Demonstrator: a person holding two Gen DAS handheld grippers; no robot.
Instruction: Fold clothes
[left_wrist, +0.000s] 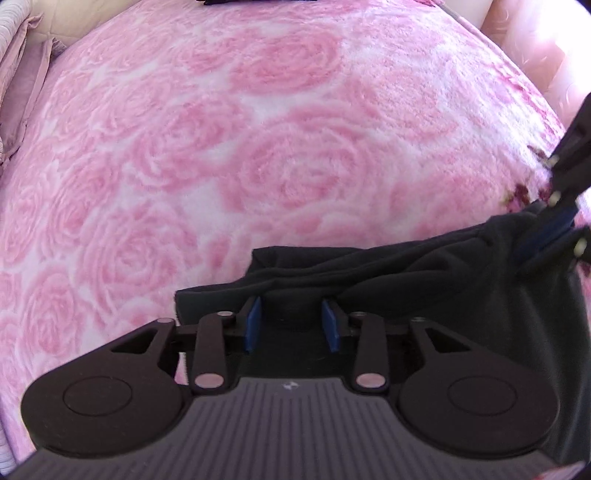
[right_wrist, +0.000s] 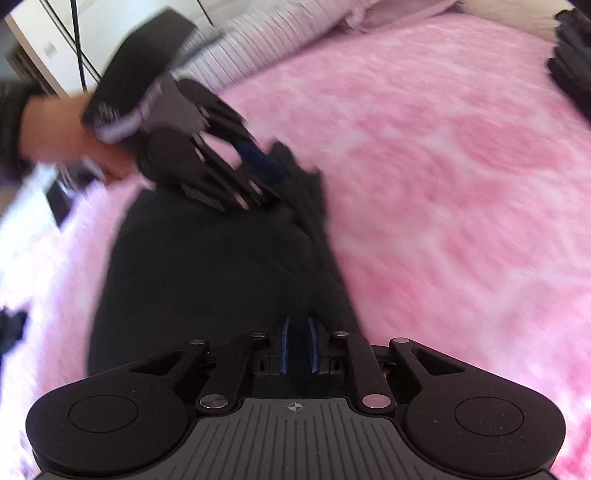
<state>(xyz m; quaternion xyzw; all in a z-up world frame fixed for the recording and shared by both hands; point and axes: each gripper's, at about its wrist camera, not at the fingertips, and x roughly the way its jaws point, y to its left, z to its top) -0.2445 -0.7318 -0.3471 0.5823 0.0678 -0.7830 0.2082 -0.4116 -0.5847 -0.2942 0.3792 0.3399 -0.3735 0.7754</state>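
Left tool (left_wrist: 291, 325) spread over black garment (left_wrist: 406, 280) edge; right tool (right_wrist: 297, 345) pinching it.

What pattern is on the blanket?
Pink roses on the blanket, clearest in the left wrist view.

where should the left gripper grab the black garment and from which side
Grip the bunched top edge of the garment, just ahead of the left gripper, coming low from the near side. That edge rises in a ridge off the blanket, so open fingers can straddle it.
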